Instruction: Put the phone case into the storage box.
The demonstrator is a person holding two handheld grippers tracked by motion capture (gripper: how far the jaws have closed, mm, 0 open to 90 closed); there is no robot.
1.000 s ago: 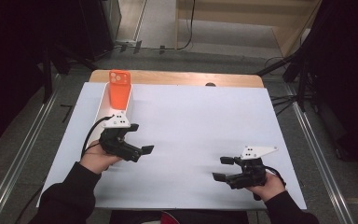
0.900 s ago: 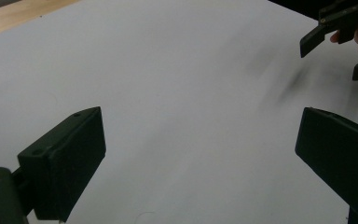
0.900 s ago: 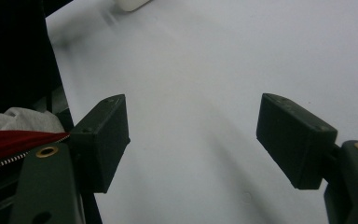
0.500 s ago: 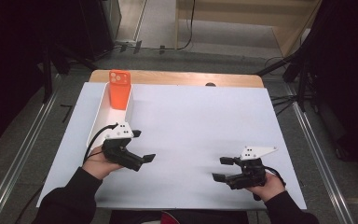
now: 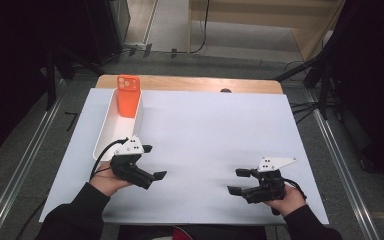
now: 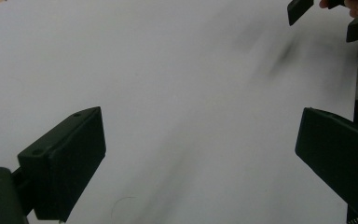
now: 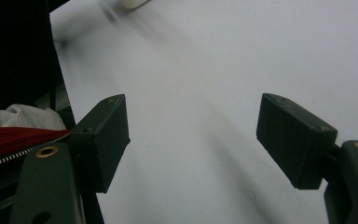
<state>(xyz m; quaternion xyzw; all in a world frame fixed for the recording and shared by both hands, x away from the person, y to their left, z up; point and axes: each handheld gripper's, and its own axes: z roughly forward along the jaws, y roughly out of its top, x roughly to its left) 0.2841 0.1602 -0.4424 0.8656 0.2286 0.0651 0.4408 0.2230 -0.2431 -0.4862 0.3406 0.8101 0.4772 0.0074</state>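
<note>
1. Right gripper [image 5: 239, 181]: held in the person's right hand [image 5: 286, 199] at the near right of the table. Jaws stand wide apart with nothing between them. In the right gripper view the gripper [image 7: 191, 140] looks along two matte black rectangular pads [image 7: 292, 138] over bare white surface; neither pad touches anything. A grey three-cornered plate sits on top of the body.

2. Left gripper [image 5: 153, 161]: held in the person's left hand [image 5: 108, 180] at the near left, just in front of the tray's near end. Jaws are fully spread and empty. In the left gripper view the gripper [image 6: 200, 158] shows the same flat black block-shaped pads, each with small screw recesses, above the white surface. The right gripper's jaw tips appear at the upper right corner of that view.

3. Table cover [image 5: 210, 140]: a smooth, matte white sheet, rectangular, covering most of the table top. A strip of bare wood [image 5: 205, 84] shows along the far edge.

4. Tray [image 5: 106, 131]: a long, narrow white tray with raised walls and rounded corners, lying along the left side of the sheet and running away from the left gripper.

5. Phone case [image 5: 128, 96]: bright orange, rectangular with rounded corners, with a raised camera cut-out block at its top. It stands tilted at the far end of the tray, leaning against the tray's far wall, well apart from both grippers.
</note>
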